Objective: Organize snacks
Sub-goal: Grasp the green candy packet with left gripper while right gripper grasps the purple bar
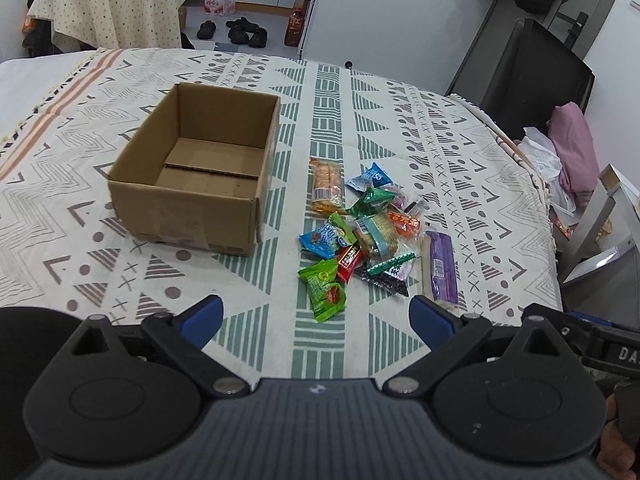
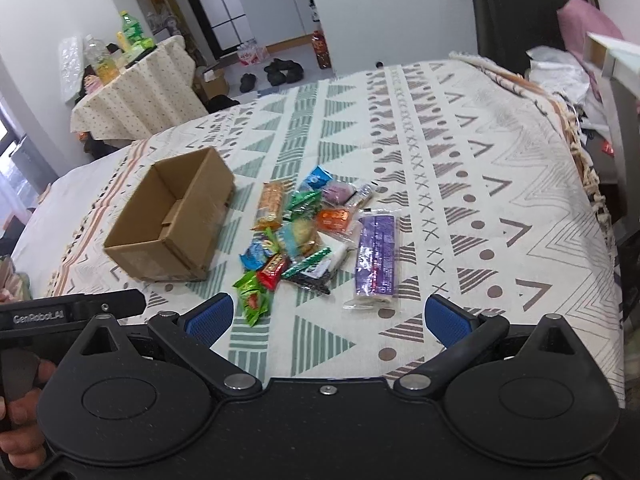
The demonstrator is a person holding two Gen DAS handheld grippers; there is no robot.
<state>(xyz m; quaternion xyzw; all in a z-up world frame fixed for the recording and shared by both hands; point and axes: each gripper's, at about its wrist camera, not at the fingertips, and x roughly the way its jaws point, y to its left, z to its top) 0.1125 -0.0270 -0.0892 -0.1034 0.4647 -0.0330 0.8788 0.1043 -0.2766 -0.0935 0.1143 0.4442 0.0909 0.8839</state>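
Observation:
An open, empty cardboard box (image 1: pixel 192 168) (image 2: pixel 172 220) sits on the patterned tablecloth (image 1: pixel 360 128). Right of it lies a pile of small snack packets (image 1: pixel 360 232) (image 2: pixel 304 236): an orange cracker pack (image 1: pixel 327 185), a green packet (image 1: pixel 325 288) nearest me, a red one (image 1: pixel 349 262), and a long purple pack (image 1: pixel 441 266) (image 2: pixel 377 256) at the right. My left gripper (image 1: pixel 316 316) is open and empty, just short of the pile. My right gripper (image 2: pixel 329 316) is open and empty, also short of the pile.
The table's right edge (image 2: pixel 592 184) borders a dark chair (image 1: pixel 532 76) with pink and white cloth (image 1: pixel 572 148). A second covered table (image 2: pixel 132 92) with bottles stands far left. Shoes (image 1: pixel 240 32) lie on the floor beyond.

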